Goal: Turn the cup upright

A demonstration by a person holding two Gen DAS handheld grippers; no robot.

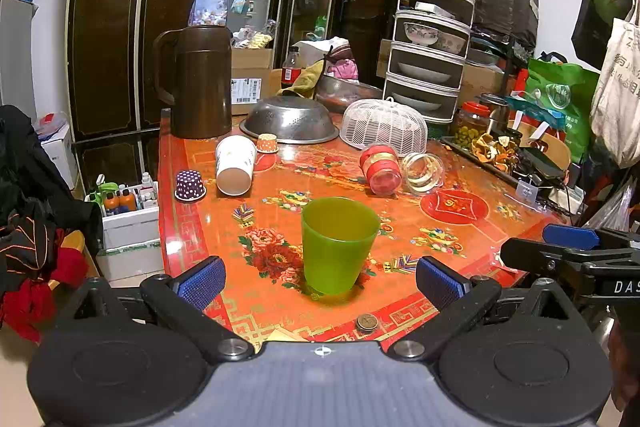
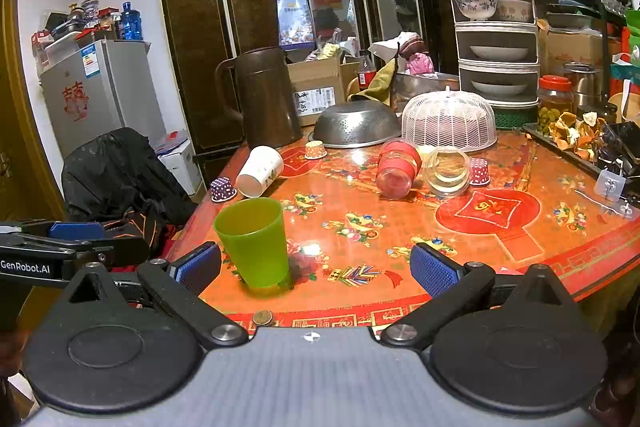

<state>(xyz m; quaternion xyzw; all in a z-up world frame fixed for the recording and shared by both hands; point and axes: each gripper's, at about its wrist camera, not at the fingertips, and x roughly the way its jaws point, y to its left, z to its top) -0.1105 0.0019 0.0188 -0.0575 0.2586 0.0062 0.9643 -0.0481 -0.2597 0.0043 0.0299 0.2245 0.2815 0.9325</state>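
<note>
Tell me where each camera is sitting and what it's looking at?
Left wrist: rides the left hand-held gripper, facing the green cup standing between its open fingers; the right hand-held gripper pokes in at the right edge.
Right wrist: rides the right hand-held gripper, facing across the red table; its open fingers show, the left hand-held gripper at the left edge.
Shared: green cup, tipped white cup, brown jug.

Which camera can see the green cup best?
The left wrist view: the green cup stands upright, centred between that gripper's open fingers. The right wrist view shows it whole too, but off to the left, near its left finger.
</note>
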